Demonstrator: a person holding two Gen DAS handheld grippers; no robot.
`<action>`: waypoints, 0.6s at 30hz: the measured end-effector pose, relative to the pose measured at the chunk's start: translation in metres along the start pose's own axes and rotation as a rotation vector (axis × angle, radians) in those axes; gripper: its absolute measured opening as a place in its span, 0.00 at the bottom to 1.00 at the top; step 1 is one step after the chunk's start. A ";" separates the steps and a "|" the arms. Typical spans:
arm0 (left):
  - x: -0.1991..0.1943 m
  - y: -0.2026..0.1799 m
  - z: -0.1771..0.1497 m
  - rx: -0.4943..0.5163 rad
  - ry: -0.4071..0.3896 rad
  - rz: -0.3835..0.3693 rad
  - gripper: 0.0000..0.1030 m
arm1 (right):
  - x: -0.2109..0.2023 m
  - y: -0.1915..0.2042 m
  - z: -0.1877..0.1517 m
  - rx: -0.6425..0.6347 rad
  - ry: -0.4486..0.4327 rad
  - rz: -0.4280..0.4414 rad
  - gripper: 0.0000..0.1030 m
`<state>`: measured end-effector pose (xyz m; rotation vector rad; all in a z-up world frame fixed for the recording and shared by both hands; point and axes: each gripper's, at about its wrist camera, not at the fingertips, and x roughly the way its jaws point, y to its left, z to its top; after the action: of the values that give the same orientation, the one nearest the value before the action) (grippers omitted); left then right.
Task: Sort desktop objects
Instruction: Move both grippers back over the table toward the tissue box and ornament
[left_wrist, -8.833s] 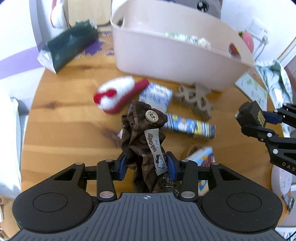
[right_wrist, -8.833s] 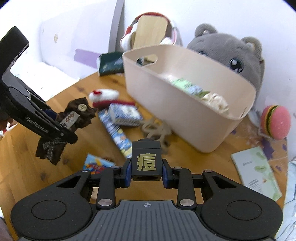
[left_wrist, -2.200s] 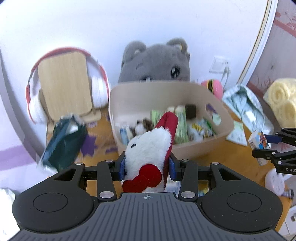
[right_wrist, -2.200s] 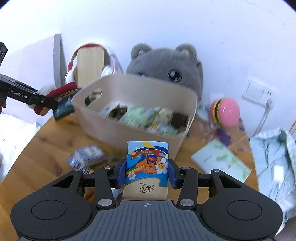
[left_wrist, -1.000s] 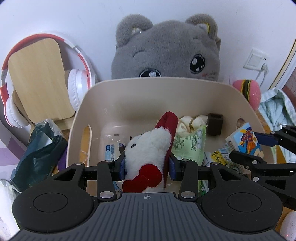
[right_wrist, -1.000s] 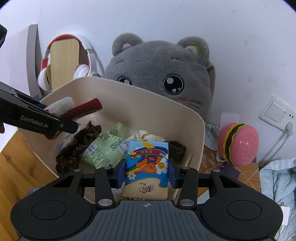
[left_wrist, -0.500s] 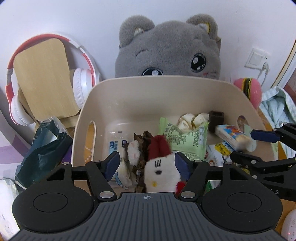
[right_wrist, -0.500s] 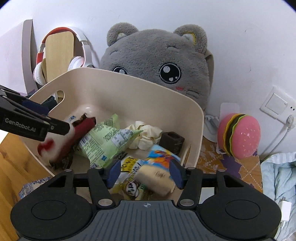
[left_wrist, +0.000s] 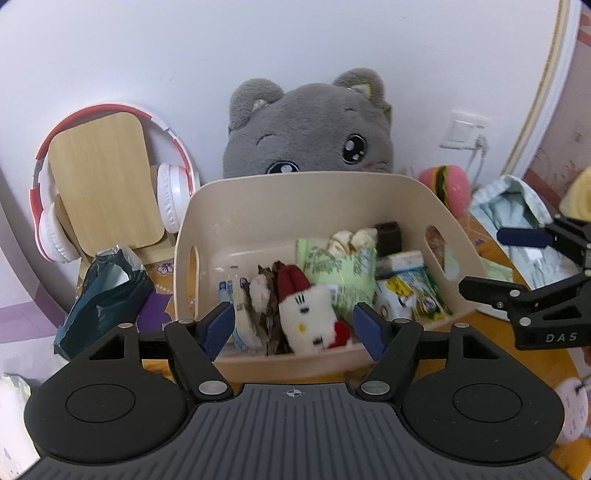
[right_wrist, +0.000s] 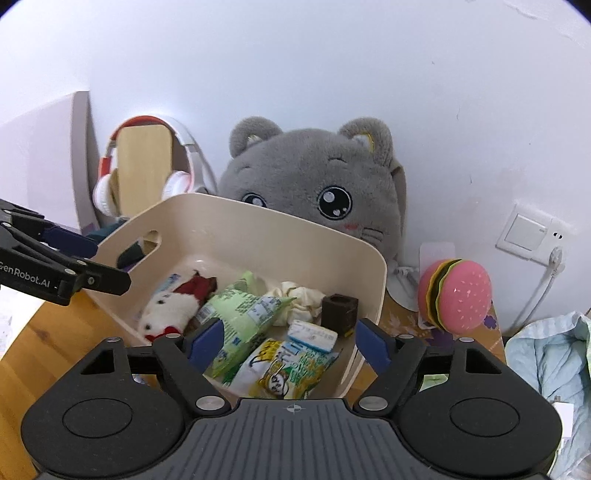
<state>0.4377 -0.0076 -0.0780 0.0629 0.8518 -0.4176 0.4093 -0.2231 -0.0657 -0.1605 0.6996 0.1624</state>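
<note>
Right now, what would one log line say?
left tongs: open | right tongs: open | white plush toy: in beige bin | small carton: in bin

The bin (left_wrist: 317, 206) is smooth beige plastic with a soft shine. Inside it, the white and red plush toy (left_wrist: 310, 317) looks fuzzy, and the green snack bag (right_wrist: 240, 317) is shiny, crinkly plastic. The big gray cat plush (right_wrist: 317, 184) behind is soft and furry. The table (right_wrist: 55, 339) is smooth wood with lines in it. The headphones (left_wrist: 162, 184) are glossy plastic, hung on a pale wooden board (left_wrist: 99, 177). The pink burger toy (right_wrist: 458, 295) looks matt and squishy.
</note>
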 end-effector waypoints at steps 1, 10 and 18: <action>-0.003 0.000 -0.003 0.008 0.001 -0.006 0.70 | -0.004 0.001 -0.002 -0.007 -0.004 0.004 0.85; -0.008 -0.009 -0.032 0.104 0.075 -0.063 0.71 | -0.025 0.015 -0.036 -0.071 0.018 0.078 0.86; 0.011 -0.017 -0.050 0.139 0.155 -0.088 0.71 | -0.013 0.039 -0.066 -0.138 0.111 0.124 0.87</action>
<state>0.4014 -0.0161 -0.1175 0.1890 0.9800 -0.5594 0.3507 -0.1992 -0.1108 -0.2602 0.8094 0.3224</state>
